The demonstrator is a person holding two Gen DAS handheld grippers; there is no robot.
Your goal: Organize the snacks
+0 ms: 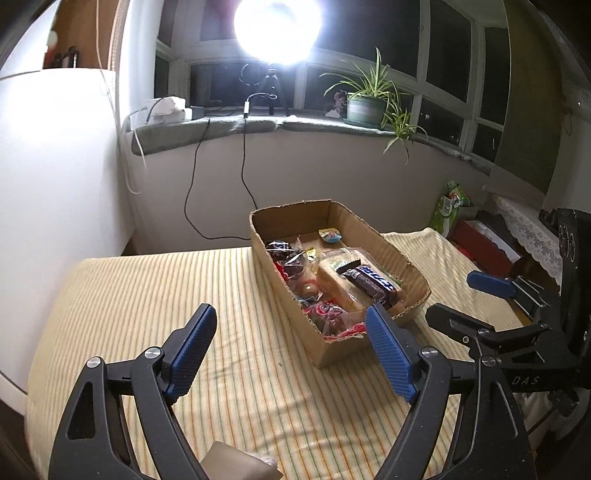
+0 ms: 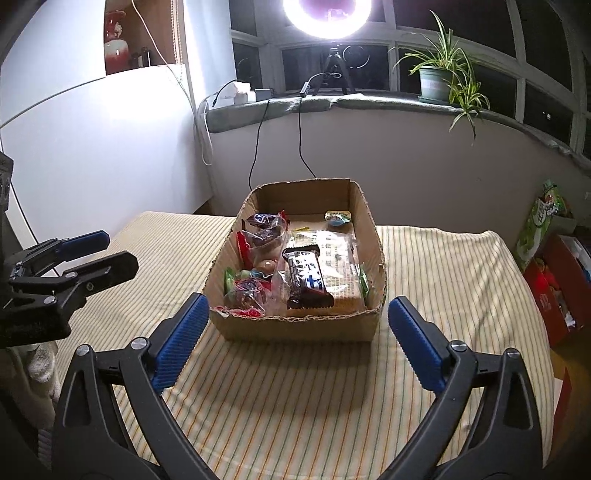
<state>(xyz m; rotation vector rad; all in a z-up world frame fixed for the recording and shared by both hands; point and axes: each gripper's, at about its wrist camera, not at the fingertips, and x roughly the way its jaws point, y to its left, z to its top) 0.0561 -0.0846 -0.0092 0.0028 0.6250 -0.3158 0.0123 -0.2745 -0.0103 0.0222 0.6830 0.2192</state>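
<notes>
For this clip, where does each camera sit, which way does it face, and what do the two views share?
Left wrist: on the left gripper, open, facing the box from its left; the right gripper shows at right.
Right wrist: on the right gripper, open, facing the box head-on; the left gripper shows at left.
Shared: box, chocolate bar, striped cloth, ring light, plant.

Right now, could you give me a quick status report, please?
Left gripper and right gripper: jaws open, empty. Snacks all in cardboard box, chocolate bar on top. Nothing blocking.
</notes>
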